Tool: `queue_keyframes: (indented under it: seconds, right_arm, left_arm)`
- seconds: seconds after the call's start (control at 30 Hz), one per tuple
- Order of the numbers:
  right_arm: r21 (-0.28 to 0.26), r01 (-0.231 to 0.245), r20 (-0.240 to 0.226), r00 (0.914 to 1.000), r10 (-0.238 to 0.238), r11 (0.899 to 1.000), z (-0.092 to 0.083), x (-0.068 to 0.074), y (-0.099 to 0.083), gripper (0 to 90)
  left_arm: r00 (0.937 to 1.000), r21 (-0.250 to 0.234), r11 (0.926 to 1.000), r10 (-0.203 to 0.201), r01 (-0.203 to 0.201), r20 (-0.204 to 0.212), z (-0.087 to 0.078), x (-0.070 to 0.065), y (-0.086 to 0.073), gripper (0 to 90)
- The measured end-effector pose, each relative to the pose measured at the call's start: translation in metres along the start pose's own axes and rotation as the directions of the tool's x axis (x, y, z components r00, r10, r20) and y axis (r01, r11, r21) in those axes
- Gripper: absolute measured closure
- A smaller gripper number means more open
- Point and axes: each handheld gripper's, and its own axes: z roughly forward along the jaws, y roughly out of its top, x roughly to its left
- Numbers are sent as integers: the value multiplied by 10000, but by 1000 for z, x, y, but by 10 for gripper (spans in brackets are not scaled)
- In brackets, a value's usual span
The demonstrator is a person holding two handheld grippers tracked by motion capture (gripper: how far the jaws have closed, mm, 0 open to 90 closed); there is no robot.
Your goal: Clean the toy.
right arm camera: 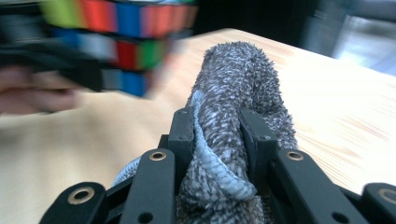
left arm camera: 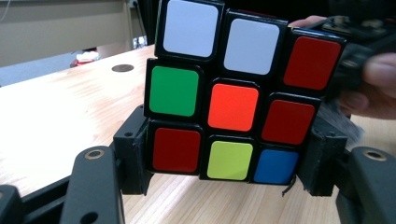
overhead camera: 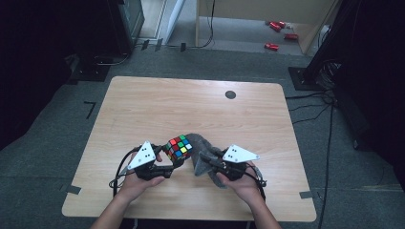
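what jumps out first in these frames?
The scrambled colour cube, clamped between the left gripper jaws just above the near-centre of the wooden table. Right beside it, the right gripper pinches a bunched grey towel, its end close to the cube.

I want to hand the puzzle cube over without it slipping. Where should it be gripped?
Grip the cube on two opposite flat faces, along its lowest layer, coming from below, as the left gripper does now. The parallel flat sides give the jaws full contact; corners or edges would likely slip.
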Motion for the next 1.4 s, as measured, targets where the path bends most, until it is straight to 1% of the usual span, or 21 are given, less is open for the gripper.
queue_keyframes:
  seconds: [0.03,0.07,0.13,0.2,0.27,0.37,0.47,0.5,0.57,0.63,0.67,0.73,0.8,0.87,0.9,0.97,1.03,1.1,1.23,1.33,1.4]
  right_arm:
    - [60,-270,397,9989,268,9996,-2,-6,-1,701]
    - [157,-470,854,9953,455,9988,-3,-11,-3,701]
    - [532,-749,1614,9847,654,9958,-6,-22,-7,700]
    - [896,-1182,2017,9745,982,9889,-7,-31,-13,699]
    - [1159,-1482,2407,9635,1169,9821,-7,-37,-19,698]
    - [1599,-1820,2766,9517,1330,9702,-5,-44,-27,688]
    - [1814,-2201,2810,9456,1639,9585,-3,-49,-32,632]
    - [1844,-2255,2821,9445,1683,9566,-3,-50,-33,600]
    - [1691,-2268,2897,9416,1716,9592,-4,-51,-33,531]
    - [1269,-2278,2856,9404,1844,9654,-6,-50,-30,459]
    - [1075,-2351,2818,9390,1971,9660,-8,-50,-28,436]
    - [621,-2493,2719,9359,2239,9664,-10,-47,-23,418]
    - [294,-2551,2591,9358,2391,9665,-12,-43,-17,397]
    - [27,-2555,2344,9400,2478,9668,-12,-35,-10,373]
    - [-113,-2582,2122,9435,2546,9660,-11,-30,-5,356]
    - [-275,-2601,1787,9487,2607,9652,-10,-22,1,336]
    - [-410,-2533,1497,9549,2566,9665,-7,-12,7,317]
    - [-512,-2532,1189,9589,2576,9661,-4,-2,12,308]
    - [-574,-2546,653,9639,2581,9653,2,13,18,274]
    - [-453,-2692,417,9617,2710,9620,7,20,18,223]
    - [-272,-2811,279,9591,2818,9593,11,23,17,211]
  left_arm:
    - [10000,30,10000,-28,28,-41,0,0,0,346]
    - [9999,77,9999,-71,71,-79,0,1,0,346]
    - [9998,111,9998,-143,144,-107,1,2,-1,346]
    - [9997,153,9997,-199,201,-133,2,2,-1,346]
    - [9996,190,9995,-232,235,-163,3,2,-1,346]
    - [9994,251,9993,-265,270,-201,3,2,-1,346]
    - [9993,300,9990,-310,317,-225,3,3,-1,346]
    - [9992,325,9990,-307,315,-244,3,3,-1,346]
    - [9989,332,9988,-359,368,-289,3,4,-2,346]
    - [9987,332,9988,-351,363,-382,3,4,-2,346]
    - [9985,332,9988,-343,357,-421,3,4,-2,346]
    - [9982,386,9990,-201,223,-563,4,3,-2,346]
    - [9977,466,9989,-66,97,-674,5,2,-3,345]
    - [9967,587,9983,121,-74,-805,8,0,-4,346]
    - [9959,653,9977,226,-169,-876,8,-1,-5,346]
    - [9925,831,9956,512,-421,-1106,12,-3,-6,345]
    - [9881,1053,9924,781,-643,-1328,15,-6,-9,345]
    - [9824,1272,9881,1062,-869,-1534,19,-9,-11,345]
    - [9756,1509,9813,1439,-1191,-1659,24,-14,-14,345]
    - [9737,1553,9787,1594,-1343,-1629,27,-18,-14,345]
    - [9723,1586,9768,1696,-1441,-1611,29,-21,-15,345]
